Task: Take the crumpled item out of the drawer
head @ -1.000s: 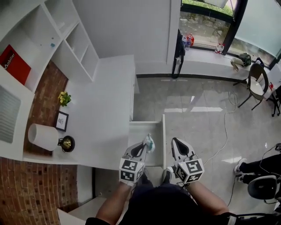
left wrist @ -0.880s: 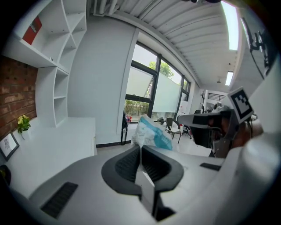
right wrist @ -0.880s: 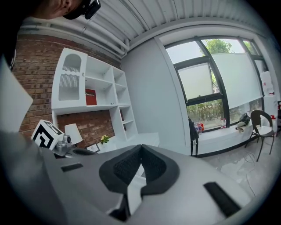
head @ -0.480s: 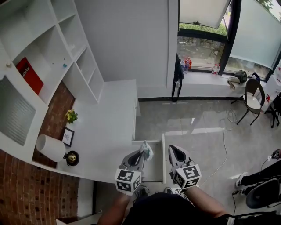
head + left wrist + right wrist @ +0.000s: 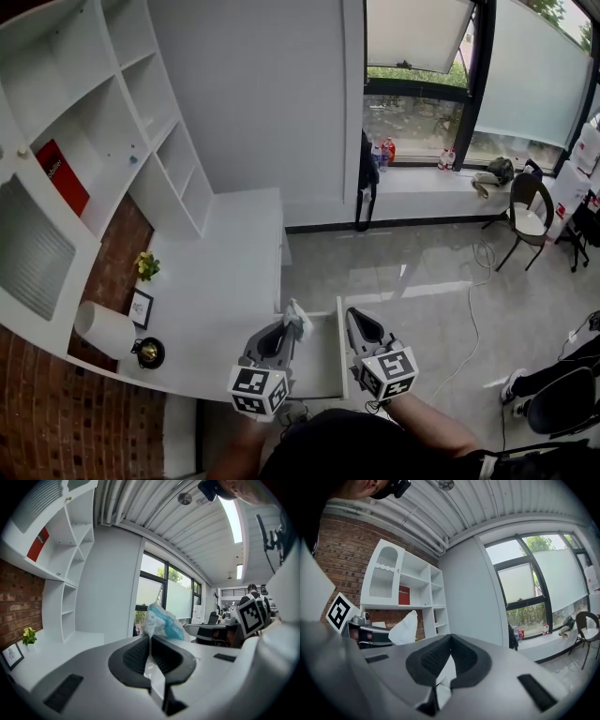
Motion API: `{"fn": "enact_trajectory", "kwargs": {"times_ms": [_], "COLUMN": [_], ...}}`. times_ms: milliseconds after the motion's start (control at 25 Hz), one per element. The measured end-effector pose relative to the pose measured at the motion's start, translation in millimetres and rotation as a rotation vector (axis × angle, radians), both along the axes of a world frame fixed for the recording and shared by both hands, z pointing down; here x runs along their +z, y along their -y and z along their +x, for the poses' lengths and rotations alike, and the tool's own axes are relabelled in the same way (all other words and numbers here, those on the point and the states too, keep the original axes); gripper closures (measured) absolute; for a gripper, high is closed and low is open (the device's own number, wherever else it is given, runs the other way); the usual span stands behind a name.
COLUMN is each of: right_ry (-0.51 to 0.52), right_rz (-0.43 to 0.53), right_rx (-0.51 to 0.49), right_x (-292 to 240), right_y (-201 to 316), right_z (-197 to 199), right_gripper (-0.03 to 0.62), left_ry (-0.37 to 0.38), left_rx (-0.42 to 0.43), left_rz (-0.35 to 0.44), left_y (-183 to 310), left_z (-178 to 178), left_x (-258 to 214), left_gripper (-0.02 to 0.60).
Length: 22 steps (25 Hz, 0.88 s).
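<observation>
The fingers of your left gripper point(image 5: 150, 638) are pinching shut on the lower edge of the crumpled white-and-pale-blue paper wad point(image 5: 162, 619). The wad is sticking up just past the tips, so you are holding it in the air over the left edge of the open white drawer point(image 5: 338, 349), not lying inside it. Your right gripper point(image 5: 357, 322) is hovering just beside it over the drawer, fingers pressed together on nothing, and the white desk point(image 5: 225, 272) is lying immediately to the left of the carrying gripper.
</observation>
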State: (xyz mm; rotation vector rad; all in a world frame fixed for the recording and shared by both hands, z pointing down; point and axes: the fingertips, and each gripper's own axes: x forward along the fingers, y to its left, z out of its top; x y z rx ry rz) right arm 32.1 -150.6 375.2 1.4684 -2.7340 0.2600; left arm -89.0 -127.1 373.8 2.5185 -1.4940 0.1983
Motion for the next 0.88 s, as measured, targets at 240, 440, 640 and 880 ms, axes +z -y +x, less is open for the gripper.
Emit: {"fn": "enact_trajectory", "kwargs": {"times_ms": [240, 440, 640, 880], "right_ry": [-0.011, -0.018, -0.025, -0.033], "right_rz": [0.012, 0.020, 0.008, -0.021], "right_rx": [-0.003, 0.000, -0.016, -0.024], "right_x": [-4, -6, -2, 10], "right_y": [-4, -4, -4, -2], "right_z": [2, 8, 0, -7], "right_gripper": [0.594, 0.594, 0.594, 0.594], "left_ry": [-0.013, -0.019, -0.026, -0.035], "left_rx": [0.011, 0.020, 0.013, -0.008], "left_rz": [0.022, 0.038, 0.019, -0.014], "left_y": [-4, -4, -2, -1], "left_z": [6, 13, 7, -2], "left_x": [-9, -16, -8, 7], "left_gripper": [0.560, 0.560, 0.560, 0.560]}}
